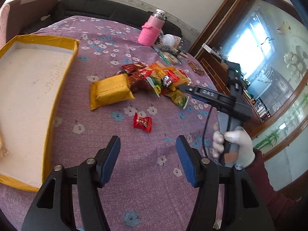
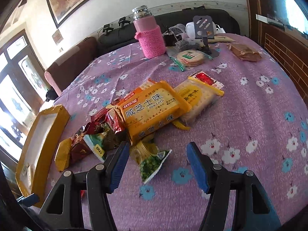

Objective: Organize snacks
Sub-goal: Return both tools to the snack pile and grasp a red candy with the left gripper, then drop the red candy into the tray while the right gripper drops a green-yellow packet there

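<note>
Reaching for the snack pile [image 2: 146, 113], my right gripper [image 2: 156, 165] is apart and empty. My left gripper [image 1: 148, 159] is apart too. I might push the green packet [image 2: 152, 163] away.

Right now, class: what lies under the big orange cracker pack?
The orange cracker pack overlaps a paler yellow cracker pack and red wrappers. Whatever lies beneath its middle is covered.

Daylight floods both views: a window [image 2: 11, 104] blows out white, glass doors [image 1: 256, 61] carry glare. Shadows on the bench [image 1: 134, 163] stay soft. Fisheye bending darkens the corners; focus is sharp.
</note>
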A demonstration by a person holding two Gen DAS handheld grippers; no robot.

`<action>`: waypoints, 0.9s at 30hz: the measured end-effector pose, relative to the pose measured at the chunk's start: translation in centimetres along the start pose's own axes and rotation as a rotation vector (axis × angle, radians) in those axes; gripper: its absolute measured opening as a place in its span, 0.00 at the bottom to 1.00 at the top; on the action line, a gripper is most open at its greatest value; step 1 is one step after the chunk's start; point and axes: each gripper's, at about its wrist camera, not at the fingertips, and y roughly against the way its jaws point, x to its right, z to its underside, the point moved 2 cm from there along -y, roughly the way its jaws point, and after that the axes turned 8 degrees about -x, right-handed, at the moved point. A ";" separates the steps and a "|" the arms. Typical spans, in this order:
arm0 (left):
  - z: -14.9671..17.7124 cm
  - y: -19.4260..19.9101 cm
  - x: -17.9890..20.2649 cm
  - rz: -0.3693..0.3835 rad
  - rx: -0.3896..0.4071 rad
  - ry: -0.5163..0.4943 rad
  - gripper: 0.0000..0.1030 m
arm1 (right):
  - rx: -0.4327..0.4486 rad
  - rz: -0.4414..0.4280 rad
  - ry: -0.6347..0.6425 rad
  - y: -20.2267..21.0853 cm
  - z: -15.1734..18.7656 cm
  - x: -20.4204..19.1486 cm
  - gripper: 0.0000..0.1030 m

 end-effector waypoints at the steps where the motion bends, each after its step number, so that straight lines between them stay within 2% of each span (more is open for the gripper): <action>1: 0.0 -0.2 0.4 0.008 -0.003 -0.012 0.57 | -0.009 -0.015 0.009 -0.7 -0.2 -0.2 0.62; 4: -0.5 -1.4 1.5 -0.001 -0.025 -0.047 0.57 | -0.030 -0.048 0.041 -1.9 -0.2 -0.8 0.63; 6: -1.0 -2.6 2.0 -0.034 -0.037 -0.063 0.57 | -0.056 -0.041 0.056 -2.7 0.3 -1.1 0.57; 7: -1.3 -3.2 2.1 -0.050 -0.040 -0.066 0.57 | -0.069 -0.033 0.067 -3.0 0.5 -1.3 0.47; 12: -2.6 -5.7 1.7 -0.089 -0.052 -0.048 0.57 | -0.051 -0.019 0.092 -2.3 1.0 -1.8 0.39; 14: -2.8 -6.5 1.7 -0.118 -0.056 -0.056 0.57 | -0.053 -0.045 0.084 -1.8 1.2 -1.7 0.33; 16: -2.9 -7.3 1.6 -0.137 -0.070 -0.062 0.56 | -0.058 -0.068 0.067 -1.3 1.3 -1.6 0.32; 17: -3.0 -7.9 1.5 -0.147 -0.088 -0.064 0.50 | -0.060 -0.086 0.061 -1.0 1.4 -1.5 0.32; 18: -3.1 -8.4 1.5 -0.162 -0.110 -0.072 0.40 | -0.061 -0.103 0.058 -0.8 1.4 -1.6 0.32; 19: -3.2 -8.7 1.5 -0.172 -0.120 -0.080 0.35 | -0.062 -0.116 0.058 -0.7 1.4 -1.7 0.32; 20: -3.3 -8.8 1.5 -0.173 -0.108 -0.088 0.35 | -0.067 -0.129 0.061 -0.7 1.4 -1.8 0.32; 23: -3.4 -9.0 1.4 -0.188 -0.102 -0.095 0.25 | -0.087 -0.148 0.070 -1.3 1.4 -2.1 0.33; 27: -3.4 -8.8 0.9 -0.164 -0.085 -0.071 0.22 | -0.116 -0.130 0.101 -2.4 1.6 -2.7 0.39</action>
